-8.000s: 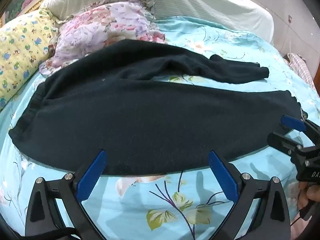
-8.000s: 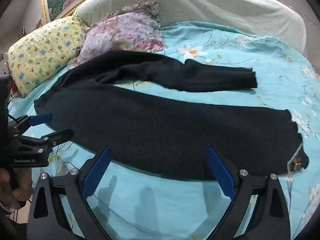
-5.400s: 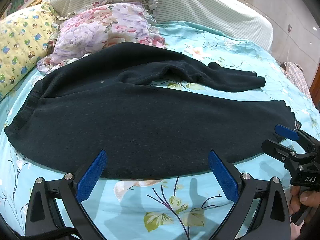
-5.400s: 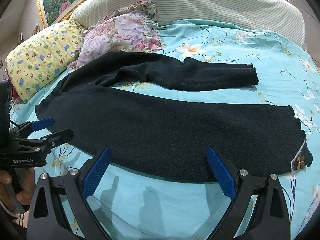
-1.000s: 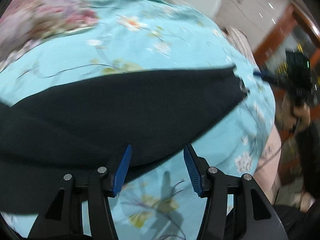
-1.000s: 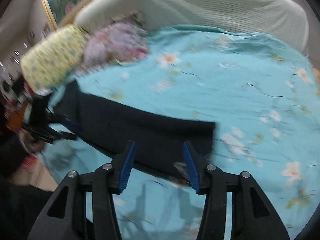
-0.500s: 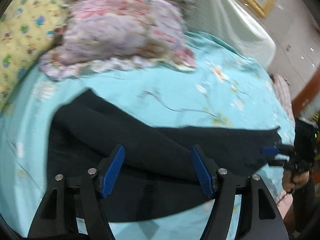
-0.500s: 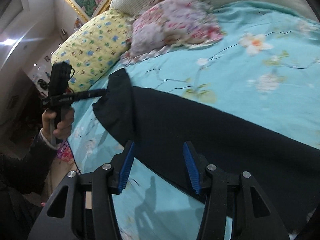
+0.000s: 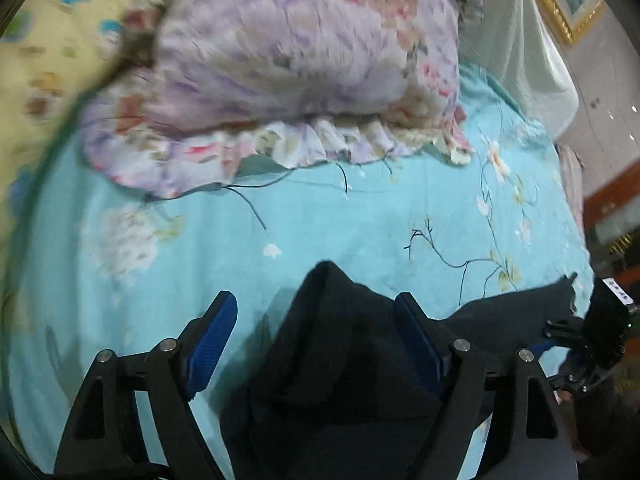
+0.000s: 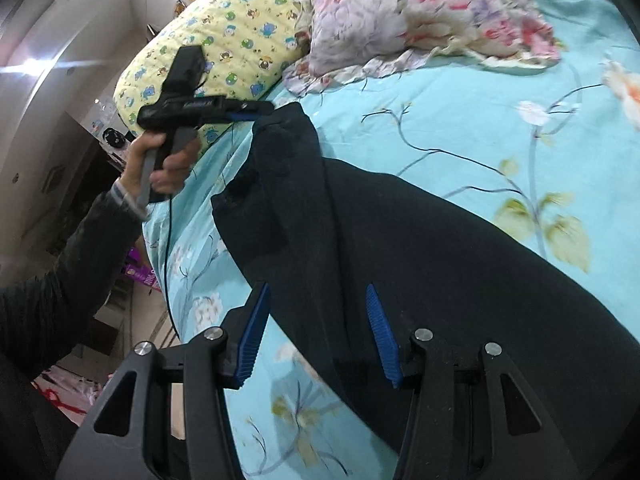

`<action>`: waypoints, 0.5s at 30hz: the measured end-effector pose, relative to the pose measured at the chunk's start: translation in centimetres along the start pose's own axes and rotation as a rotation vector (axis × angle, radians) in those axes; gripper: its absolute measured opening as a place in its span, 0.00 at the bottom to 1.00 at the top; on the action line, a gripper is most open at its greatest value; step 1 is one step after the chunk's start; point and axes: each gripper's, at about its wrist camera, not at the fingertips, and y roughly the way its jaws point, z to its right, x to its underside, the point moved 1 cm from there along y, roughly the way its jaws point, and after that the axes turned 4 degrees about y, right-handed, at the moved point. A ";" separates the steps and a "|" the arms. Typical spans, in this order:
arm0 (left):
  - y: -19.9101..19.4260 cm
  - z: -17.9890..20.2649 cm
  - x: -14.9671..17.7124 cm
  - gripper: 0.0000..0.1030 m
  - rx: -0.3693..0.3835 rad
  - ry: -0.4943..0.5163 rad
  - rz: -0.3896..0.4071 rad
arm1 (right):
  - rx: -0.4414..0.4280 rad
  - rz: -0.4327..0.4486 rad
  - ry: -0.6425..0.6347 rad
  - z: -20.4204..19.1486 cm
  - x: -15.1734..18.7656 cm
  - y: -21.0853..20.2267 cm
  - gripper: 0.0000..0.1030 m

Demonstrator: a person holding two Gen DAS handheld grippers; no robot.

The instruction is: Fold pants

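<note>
The black pants [image 10: 420, 248] lie folded lengthwise on the turquoise floral bed sheet [image 10: 480, 128], waist end toward the pillows. My left gripper [image 9: 316, 340] points down over a raised corner of the pants [image 9: 332, 320]. Its jaws are opening and the blue pads [image 9: 216, 332] stand clear of the cloth between them. The right wrist view shows that left gripper [image 10: 256, 108] in a hand, tips at the waist corner. My right gripper [image 10: 316, 332] hovers half open over the near edge of the pants, gripping nothing. It also shows small at the far pants end [image 9: 560, 336].
A purple floral pillow [image 9: 300, 60] and a yellow patterned pillow [image 10: 224, 40] lie at the head of the bed. The padded headboard [image 9: 532, 52] stands behind them. The bed's edge and cluttered floor [image 10: 132, 276] are on the left. A dark-sleeved arm [image 10: 60, 272] reaches in there.
My left gripper has swung toward the pillows and its jaws have widened over the pants' waist corner. The right gripper has slid along the pants toward the waist, its gap unchanged.
</note>
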 end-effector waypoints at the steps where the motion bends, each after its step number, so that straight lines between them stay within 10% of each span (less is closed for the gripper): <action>1: 0.7 -0.3 -0.4 0.79 0.010 0.001 -0.026 | -0.002 -0.006 -0.001 -0.1 -0.3 0.4 0.50; 6: 3.2 -0.2 -0.8 0.74 0.031 0.046 -0.106 | 0.002 -0.058 -0.016 -0.6 -1.2 3.1 0.50; 9: 3.0 1.1 -0.5 0.39 0.024 0.103 -0.076 | 0.016 -0.079 -0.012 -0.5 -1.5 4.7 0.50; 13: 1.7 2.8 0.4 0.34 -0.017 0.177 -0.022 | 0.022 -0.093 -0.032 -1.0 -1.5 5.9 0.18; 15: 0.7 3.4 0.8 0.12 -0.023 0.189 0.008 | 0.045 -0.085 -0.063 -1.7 -1.6 6.1 0.07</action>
